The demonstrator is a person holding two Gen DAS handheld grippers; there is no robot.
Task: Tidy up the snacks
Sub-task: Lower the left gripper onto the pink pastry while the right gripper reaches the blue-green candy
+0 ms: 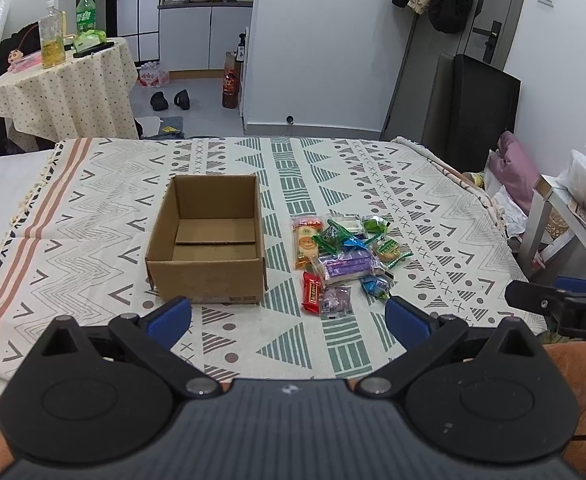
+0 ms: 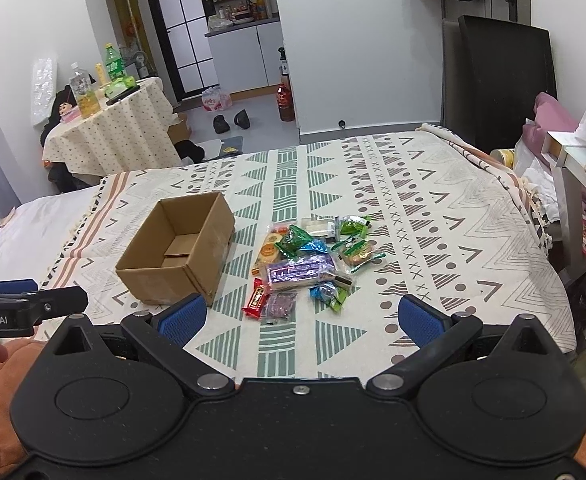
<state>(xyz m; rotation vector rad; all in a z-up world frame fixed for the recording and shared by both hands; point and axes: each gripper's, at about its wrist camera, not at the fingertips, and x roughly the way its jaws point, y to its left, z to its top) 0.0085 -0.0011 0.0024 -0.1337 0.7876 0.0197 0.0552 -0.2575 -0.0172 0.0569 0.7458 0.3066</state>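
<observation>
The patterned cloth (image 1: 93,208) had lots of bare room near its front edge, and more on the far side. Both grippers hung above that front edge, well back from everything. The left gripper (image 1: 288,320) had its blue fingers (image 1: 171,318) spread wide and held nothing. The right gripper (image 2: 303,318) was wide apart too, holding nothing. The brown cardboard box (image 1: 209,240) stood open. The snacks (image 1: 343,256) lay in a small pile just right of the box, in shiny green, blue, purple, red and orange wrappers.
</observation>
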